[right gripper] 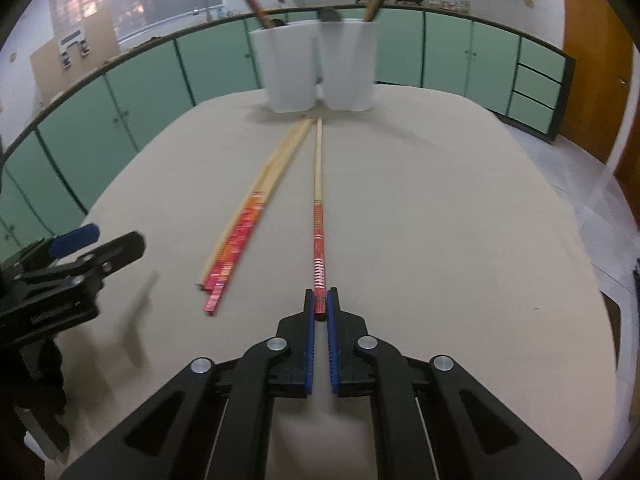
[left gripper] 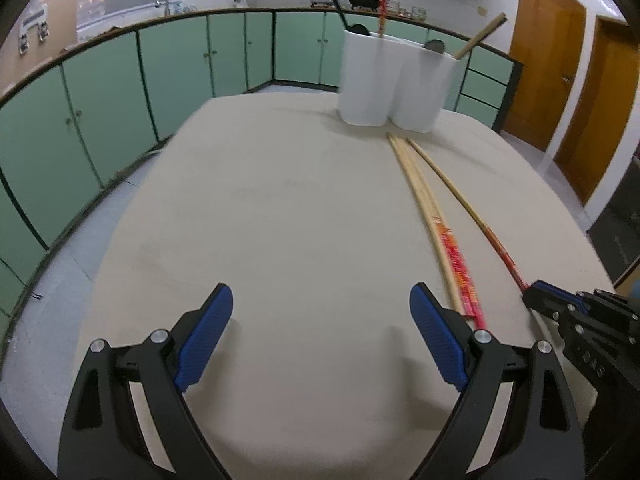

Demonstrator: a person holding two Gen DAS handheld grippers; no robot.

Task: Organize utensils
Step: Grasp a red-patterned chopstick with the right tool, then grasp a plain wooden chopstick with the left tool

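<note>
My right gripper point(right gripper: 320, 300) is shut on the red end of a single chopstick point(right gripper: 318, 216) that lies along the table toward the white utensil holder point(right gripper: 320, 68). It shows in the left wrist view point(left gripper: 538, 300) at the right, on that chopstick point(left gripper: 460, 196). A bundle of chopsticks point(right gripper: 244, 224) with red-patterned ends lies just left of it, also in the left wrist view point(left gripper: 432, 216). My left gripper point(left gripper: 320, 312) is open and empty above the table, left of the bundle. The holder point(left gripper: 396, 80) has two compartments with utensils standing in them.
The table point(left gripper: 260, 220) has a beige cover. Green cabinets point(left gripper: 120, 92) run along the back and left. Wooden doors point(left gripper: 560, 80) stand at the right. Pots sit on the far counter.
</note>
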